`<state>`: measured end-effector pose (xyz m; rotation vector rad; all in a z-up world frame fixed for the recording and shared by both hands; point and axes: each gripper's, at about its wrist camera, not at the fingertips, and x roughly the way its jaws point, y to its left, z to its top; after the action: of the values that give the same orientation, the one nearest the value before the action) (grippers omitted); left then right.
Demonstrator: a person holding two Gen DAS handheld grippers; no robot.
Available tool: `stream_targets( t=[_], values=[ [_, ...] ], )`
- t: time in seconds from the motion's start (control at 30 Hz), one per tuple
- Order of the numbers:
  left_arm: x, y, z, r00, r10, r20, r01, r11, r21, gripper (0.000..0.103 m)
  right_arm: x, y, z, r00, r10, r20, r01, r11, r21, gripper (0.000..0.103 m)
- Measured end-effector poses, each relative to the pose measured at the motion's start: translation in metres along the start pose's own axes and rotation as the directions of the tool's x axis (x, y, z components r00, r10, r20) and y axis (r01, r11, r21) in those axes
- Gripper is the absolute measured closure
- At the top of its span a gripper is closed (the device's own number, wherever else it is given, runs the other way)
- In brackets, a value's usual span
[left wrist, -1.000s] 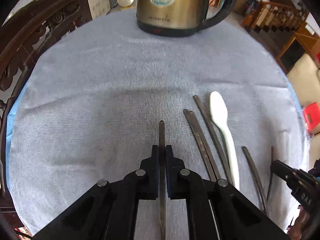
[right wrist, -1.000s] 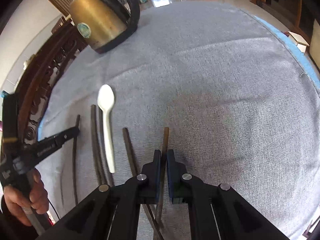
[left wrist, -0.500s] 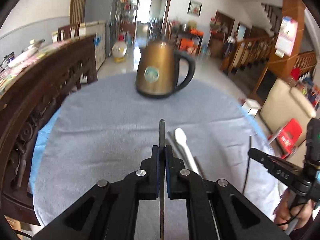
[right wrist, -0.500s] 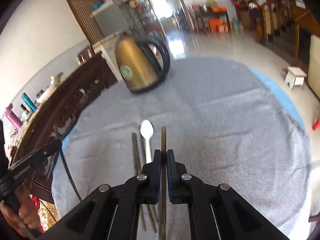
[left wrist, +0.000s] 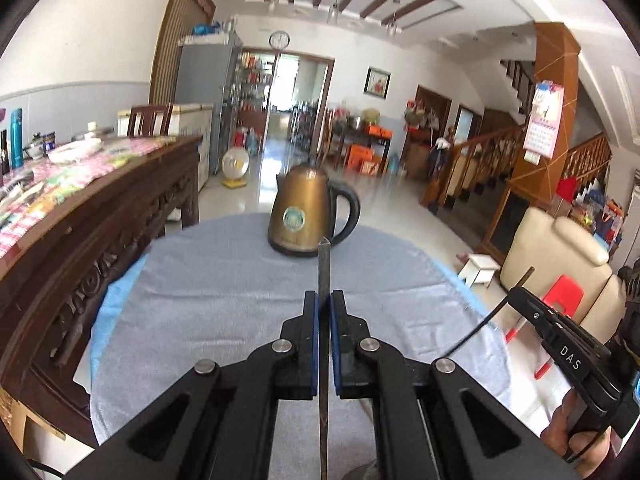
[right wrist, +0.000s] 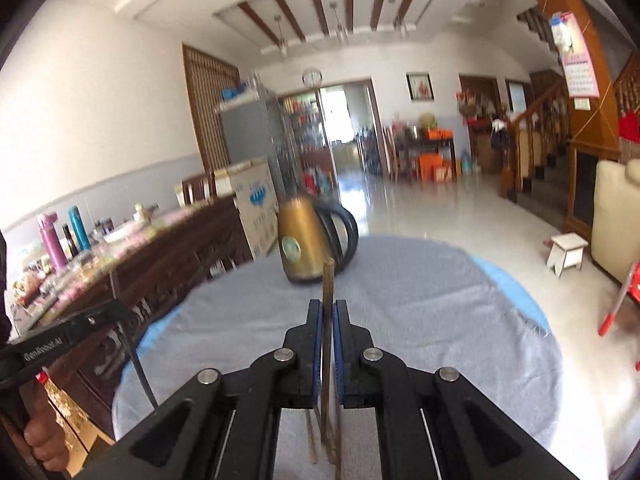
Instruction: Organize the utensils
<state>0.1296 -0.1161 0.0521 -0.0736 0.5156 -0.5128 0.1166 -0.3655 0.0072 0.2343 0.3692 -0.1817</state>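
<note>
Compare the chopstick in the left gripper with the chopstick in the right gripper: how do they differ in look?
The left gripper holds a dark grey chopstick with a metallic sheen; the right gripper holds a brown, wood-like chopstick. The left chopstick's tip is sharply square; the right one looks rougher, though blurred. Both are clamped between blue pads, pointing forward toward the kettle.

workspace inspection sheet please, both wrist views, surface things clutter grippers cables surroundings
surface: round table under a grey cloth, blue layer showing at its edge.
job's things: one dark thin chopstick in the left gripper; one brownish chopstick in the right gripper, more sticks partly hidden below its fingers.
clutter: bronze electric kettle with black handle at the far side.
grippers: both shut, each on its chopstick, raised off the cloth.
cables: nothing seen.
surroundings: carved dark wood sideboard, cream sofa, wooden staircase.
</note>
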Motion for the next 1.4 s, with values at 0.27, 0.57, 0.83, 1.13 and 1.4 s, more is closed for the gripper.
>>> stream_targets(
  t=[0.27,0.57,0.83,1.13,1.4],
  values=[
    [-0.049,-0.015,0.022,0.989,-0.029,0.146,0.029,1.000,0.000,0.098,-0.050,0.016,0.028,0.991,0.059,0.124,-0.060,0.998,0.009,0.097],
    [-0.045,-0.021,0.007,0.987,-0.089,0.132,0.091,0.996,-0.011,0.098,-0.097,0.050,0.034,0.975,0.174,0.137,-0.166,0.984,-0.070,0.097],
    [-0.018,-0.023,-0.023,0.997,-0.068,0.037,0.067,0.998,0.003,0.097,-0.085,0.067,0.006,0.978,0.208,0.022,-0.205,0.973,-0.105,0.097],
    [-0.014,-0.002,-0.033,0.999,-0.051,-0.017,0.050,0.998,-0.044,0.083,-0.045,0.043,-0.030,0.961,0.187,-0.205,-0.198,0.980,-0.032,0.096],
    [-0.038,0.033,-0.028,0.998,0.009,0.063,-0.003,0.995,-0.103,0.058,-0.049,-0.005,-0.024,0.976,0.150,-0.158,-0.133,0.985,0.113,0.078]
  ],
)
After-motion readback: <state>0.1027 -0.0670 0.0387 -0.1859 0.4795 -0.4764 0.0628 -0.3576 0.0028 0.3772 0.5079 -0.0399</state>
